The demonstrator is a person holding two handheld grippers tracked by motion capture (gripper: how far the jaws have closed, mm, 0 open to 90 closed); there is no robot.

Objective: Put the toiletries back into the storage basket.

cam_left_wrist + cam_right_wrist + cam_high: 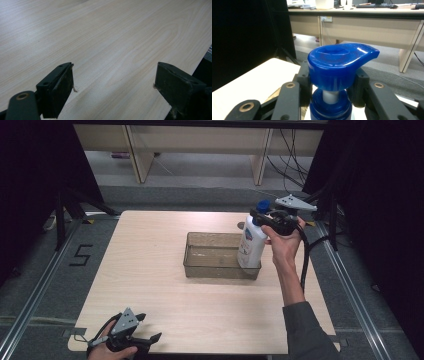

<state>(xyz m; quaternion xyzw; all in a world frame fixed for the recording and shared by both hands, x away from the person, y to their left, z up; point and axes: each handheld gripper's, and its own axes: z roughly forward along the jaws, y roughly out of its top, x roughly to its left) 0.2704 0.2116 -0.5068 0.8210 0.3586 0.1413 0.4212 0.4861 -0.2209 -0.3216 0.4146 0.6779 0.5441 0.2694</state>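
A white pump bottle (251, 244) with a blue pump head (263, 205) stands upright at the right end of a clear plastic bin (212, 255), its base inside the bin. My right gripper (261, 216) is shut on the bottle's neck just under the pump head (339, 63), with a black finger (303, 76) on either side. My left gripper (150, 329) rests low at the table's near left edge, open and holding nothing; its jaws stand wide apart over bare wood (112, 50).
The light wooden table (145, 270) carries the bin near its middle. Black frames and curtains flank both sides. A grey floor, desk legs and cables lie beyond the far edge. A "5" marking (80, 255) sits on the floor at left.
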